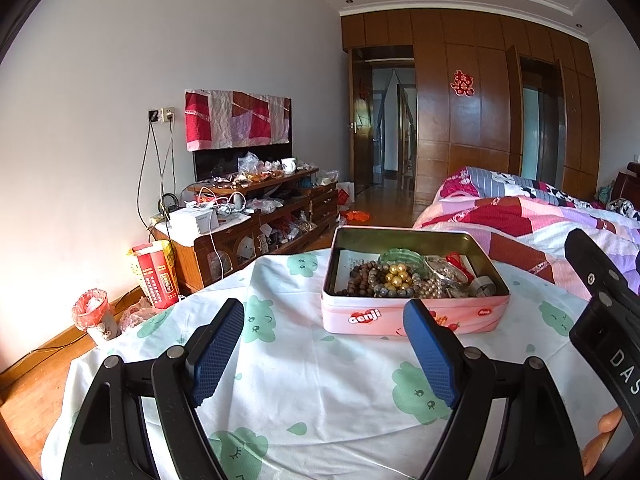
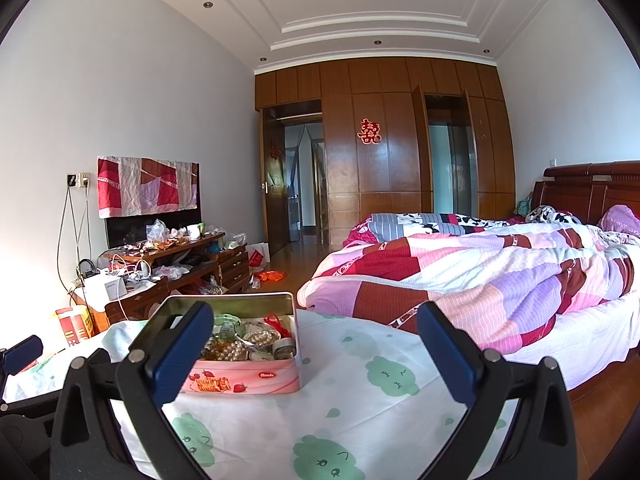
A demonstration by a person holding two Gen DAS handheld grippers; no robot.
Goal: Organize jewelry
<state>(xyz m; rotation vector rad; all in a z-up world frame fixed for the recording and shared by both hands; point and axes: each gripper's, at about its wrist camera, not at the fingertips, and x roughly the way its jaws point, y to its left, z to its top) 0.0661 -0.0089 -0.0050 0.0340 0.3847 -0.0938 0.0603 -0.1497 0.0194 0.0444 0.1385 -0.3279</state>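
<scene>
tin: pink biscuit tin [image 1: 414, 318], lid off, on the cloth [image 1: 304, 392] over the table, far half, near the bed-side edge.
jewelry: all heaped inside the tin; wooden beads [image 1: 362, 276], gold beads [image 1: 398, 276], green dish [image 1: 400, 258], red cord [image 1: 456, 260], small metal ring [image 1: 484, 286]. None seen on the cloth.
left gripper [image 1: 324, 352]: fingers spread wide, holding nothing, low over the cloth just short of the tin's front wall.
right gripper [image 2: 316, 360]: fingers spread wide, empty, tin off to its left, partly behind the left finger [image 2: 182, 356].
stage: fits either a heap awaiting sorting or pieces gathered back in; cannot tell which.
risk, tangle: strands overlap; lifting one likely drags neighbours out over the rim.
risk, tin slide: light tin on loose cloth; a one-sided nudge could shove it toward the edge.
risk, grip: round beads between flat pads may squirt free and roll off.
risk, cloth: wrinkles could catch a fingertip and tug the tin.
</scene>
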